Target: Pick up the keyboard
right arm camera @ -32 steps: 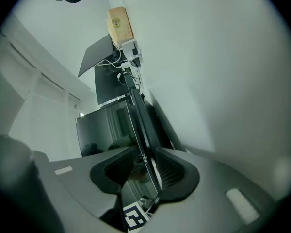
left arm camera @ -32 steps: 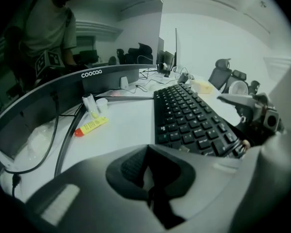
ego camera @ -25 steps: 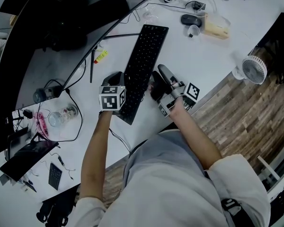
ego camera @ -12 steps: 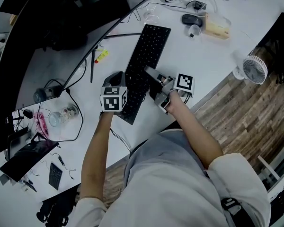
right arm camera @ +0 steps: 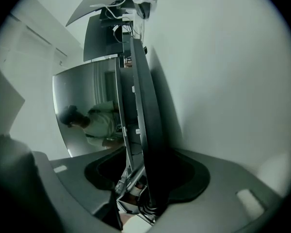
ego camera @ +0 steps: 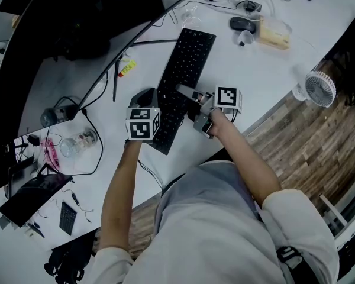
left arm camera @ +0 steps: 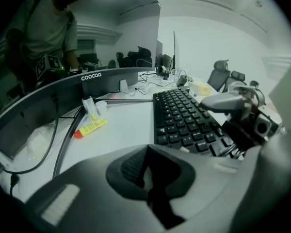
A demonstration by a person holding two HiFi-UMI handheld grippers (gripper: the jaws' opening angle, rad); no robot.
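A black keyboard (ego camera: pixel 186 64) lies slantwise on the white desk (ego camera: pixel 260 70). My left gripper (ego camera: pixel 148 98) sits at its left edge near the near end. In the left gripper view the keyboard (left arm camera: pixel 184 115) runs behind the gripper's body (left arm camera: pixel 148 178). A dark shape fills the hollow there, so its grip is unclear. My right gripper (ego camera: pixel 186 96) reaches over the right edge, with one jaw above the keys. In the right gripper view, rolled sideways, the keyboard's edge (right arm camera: pixel 145 106) stands between the closing jaws of the gripper (right arm camera: pixel 148 178), with space on both sides.
A curved monitor (ego camera: pixel 77 34) stands behind the keyboard, with its thin stand leg (ego camera: pixel 114 78) and a yellow tube (ego camera: pixel 126 70) beside it. A mouse (ego camera: pixel 241 23) lies far right and a small fan (ego camera: pixel 316 89) stands at the desk's edge. Cables (ego camera: pixel 94 132) and a jar (ego camera: pixel 77 145) lie at the left.
My right gripper has rolled, so its marker cube now faces up. It has slid left onto the keyboard's right edge. The left gripper and the keyboard have not moved.
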